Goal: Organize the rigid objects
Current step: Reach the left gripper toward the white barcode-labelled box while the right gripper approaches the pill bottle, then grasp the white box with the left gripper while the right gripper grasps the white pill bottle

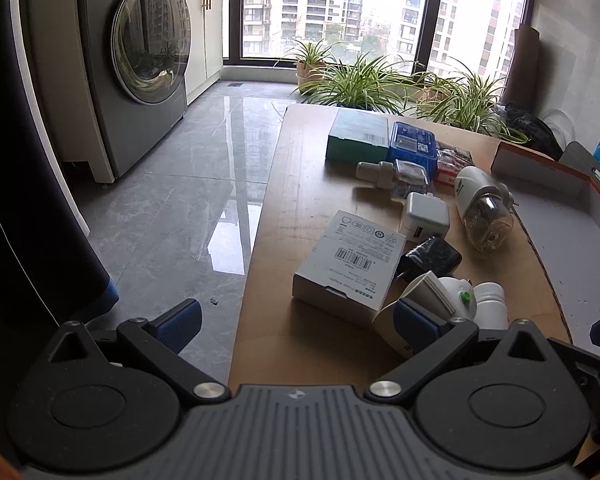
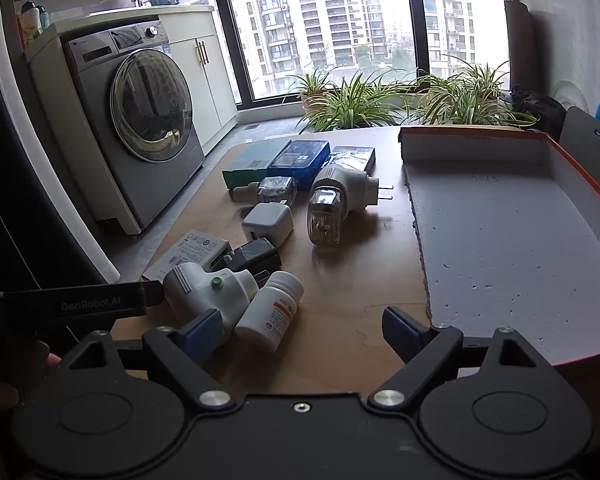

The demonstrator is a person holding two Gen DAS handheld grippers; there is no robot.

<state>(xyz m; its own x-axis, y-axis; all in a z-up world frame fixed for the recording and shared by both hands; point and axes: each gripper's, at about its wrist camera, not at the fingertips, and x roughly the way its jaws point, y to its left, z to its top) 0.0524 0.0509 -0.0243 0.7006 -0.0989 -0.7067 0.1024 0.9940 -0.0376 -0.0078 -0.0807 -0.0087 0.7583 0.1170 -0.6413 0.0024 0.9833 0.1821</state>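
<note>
Left tongs: the left gripper (image 1: 298, 326) is spread wide. One blue pad hangs over the floor in the lower left of the left picture. The other pad sits by the white plug (image 1: 440, 300). It holds nothing.
Right tongs: the right gripper (image 2: 300, 336) is spread wide too and holds nothing. It hovers low over the bare table (image 2: 340, 280), in the bottom middle of the right picture.
Why they are so: I think both are wide open to be ready to grab from the pile near them.
White plug: it lies on its side in the lower left of the right picture (image 2: 204, 292), touching the pill bottle (image 2: 270, 310). Its green dot faces up.
Pill bottle: it lies flat. Its long way runs from lower left to upper right, and the cap points to the upper right, toward the middle of the table.
Glass bottle plug: this one (image 2: 332, 208) sits in the middle of the right picture. Its glass end points down toward the camera, and its two metal pins point right, toward the tray.
Tray: the big grey tray (image 2: 520, 240) fills the right side and has nothing in it. I guess the things go there.
Boxes: the white box (image 1: 350, 266) lies flat, mid-frame in the left picture, near the table's left edge.
</note>
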